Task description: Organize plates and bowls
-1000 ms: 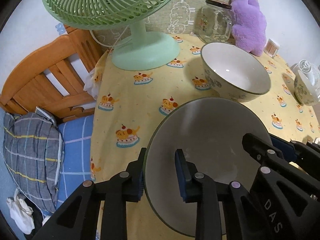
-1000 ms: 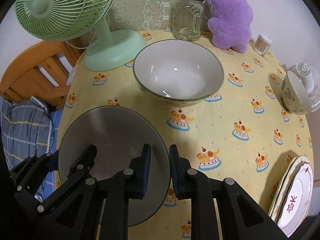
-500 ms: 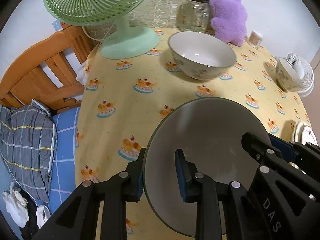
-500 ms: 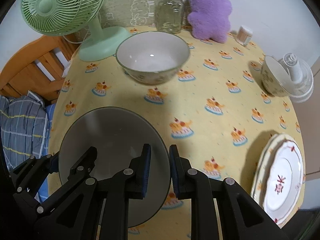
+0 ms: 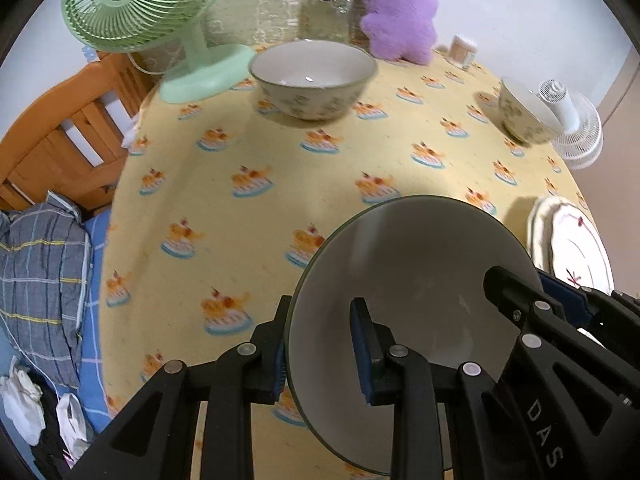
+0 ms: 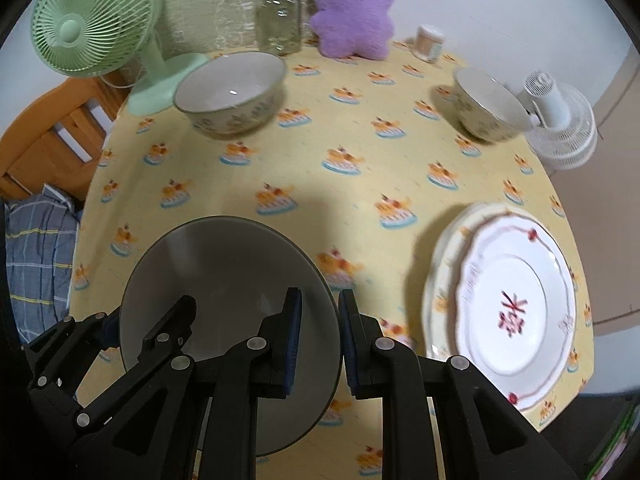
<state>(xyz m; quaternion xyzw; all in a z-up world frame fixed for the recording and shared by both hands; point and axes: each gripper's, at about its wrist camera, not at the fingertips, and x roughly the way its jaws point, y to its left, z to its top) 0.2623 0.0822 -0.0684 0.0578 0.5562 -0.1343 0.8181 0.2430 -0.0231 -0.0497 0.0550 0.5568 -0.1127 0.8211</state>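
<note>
While both grippers are clamping its rim from opposite sides, the wide grey-white ceramic bowl [image 5: 416, 280] is hanging above the yellow cake-print tablecloth [image 5: 280, 160]. The left gripper [image 5: 320, 344] is pinching the bowl's left edge, the right gripper [image 6: 318, 332] its right edge, beside the stacked white scalloped plates [image 6: 516, 292].

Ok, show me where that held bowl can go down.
Bare cloth lies mid-table, between the big bowl, small bowl and stacked plates. The back edge is crowded: green fan, jar, purple plush.
</note>
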